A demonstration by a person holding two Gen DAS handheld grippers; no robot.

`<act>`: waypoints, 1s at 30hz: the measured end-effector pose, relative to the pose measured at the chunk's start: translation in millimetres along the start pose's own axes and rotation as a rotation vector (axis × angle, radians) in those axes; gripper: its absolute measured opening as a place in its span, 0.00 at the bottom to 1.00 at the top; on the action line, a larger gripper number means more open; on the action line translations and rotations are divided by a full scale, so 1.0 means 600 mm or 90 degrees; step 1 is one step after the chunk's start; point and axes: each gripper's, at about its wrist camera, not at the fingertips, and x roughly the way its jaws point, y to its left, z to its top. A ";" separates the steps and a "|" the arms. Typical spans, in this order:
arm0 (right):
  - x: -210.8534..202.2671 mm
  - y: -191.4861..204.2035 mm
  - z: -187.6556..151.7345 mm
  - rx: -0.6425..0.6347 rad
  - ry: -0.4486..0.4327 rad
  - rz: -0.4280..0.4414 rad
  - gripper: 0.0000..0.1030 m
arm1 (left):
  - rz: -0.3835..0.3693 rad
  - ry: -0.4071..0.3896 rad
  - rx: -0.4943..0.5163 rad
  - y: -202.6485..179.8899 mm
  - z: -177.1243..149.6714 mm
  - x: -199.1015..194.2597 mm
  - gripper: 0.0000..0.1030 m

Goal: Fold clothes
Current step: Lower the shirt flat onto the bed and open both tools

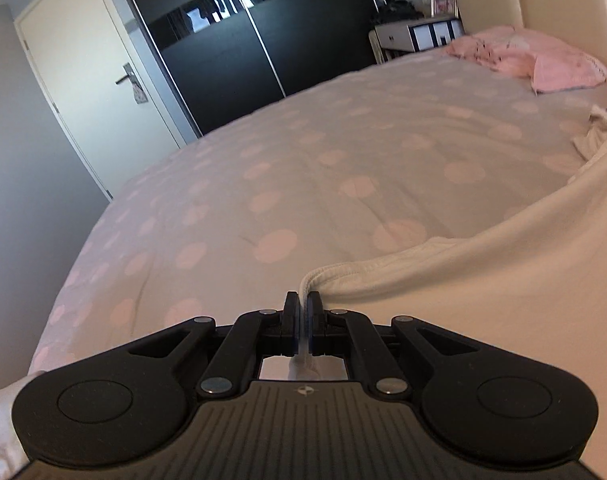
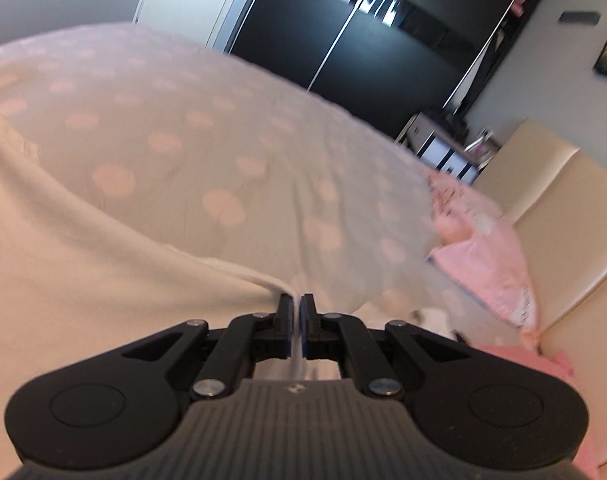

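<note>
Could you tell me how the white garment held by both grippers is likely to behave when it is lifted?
Probably floppy: the white garment sags between the left gripper and right gripper. Likely light, since a pinched hem carries it.

A home bedroom: a bed (image 1: 303,168) in a spotted cover fills the middle, pink pillow (image 1: 543,60) at two o'clock, black wardrobe (image 1: 243,48) at twelve, door (image 1: 91,80) at ten.
</note>
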 end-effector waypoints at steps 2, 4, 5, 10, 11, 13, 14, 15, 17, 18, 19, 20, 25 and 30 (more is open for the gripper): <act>0.055 0.009 -0.008 -0.001 0.028 0.011 0.04 | -0.008 0.022 0.003 -0.009 -0.014 0.038 0.02; 0.095 0.015 -0.017 -0.001 0.050 0.021 0.04 | -0.017 0.042 0.004 -0.016 -0.028 0.073 0.02; 0.114 0.018 -0.022 -0.001 0.061 0.025 0.04 | -0.020 0.050 0.007 -0.019 -0.033 0.089 0.02; 0.175 0.025 -0.049 0.008 0.108 0.062 0.05 | -0.034 0.095 0.020 -0.028 -0.063 0.139 0.02; 0.181 0.025 -0.053 0.007 0.114 0.071 0.05 | -0.037 0.100 0.022 -0.030 -0.064 0.145 0.02; 0.187 0.023 -0.055 0.008 0.118 0.083 0.05 | -0.044 0.102 0.023 -0.029 -0.066 0.149 0.02; 0.187 0.022 -0.055 0.009 0.117 0.086 0.06 | -0.048 0.103 0.024 -0.029 -0.066 0.151 0.02; 0.185 0.019 -0.054 0.011 0.118 0.090 0.09 | -0.051 0.104 0.025 -0.029 -0.067 0.153 0.02; 0.172 0.008 -0.048 0.013 0.117 0.103 0.22 | -0.085 0.096 0.012 -0.014 -0.063 0.145 0.10; 0.162 0.001 -0.044 0.011 0.113 0.110 0.29 | -0.113 0.091 0.003 -0.003 -0.060 0.137 0.26; 0.150 -0.004 -0.039 0.006 0.103 0.118 0.33 | -0.135 0.085 -0.004 0.007 -0.057 0.129 0.34; 0.137 -0.009 -0.033 -0.001 0.091 0.125 0.34 | -0.150 0.072 -0.008 0.017 -0.053 0.119 0.45; 0.112 -0.012 0.015 0.017 0.028 0.179 0.34 | -0.191 0.021 -0.045 0.040 -0.016 0.105 0.50; 0.170 0.006 0.056 0.127 0.031 0.260 0.34 | -0.239 0.070 -0.097 0.008 0.016 0.164 0.49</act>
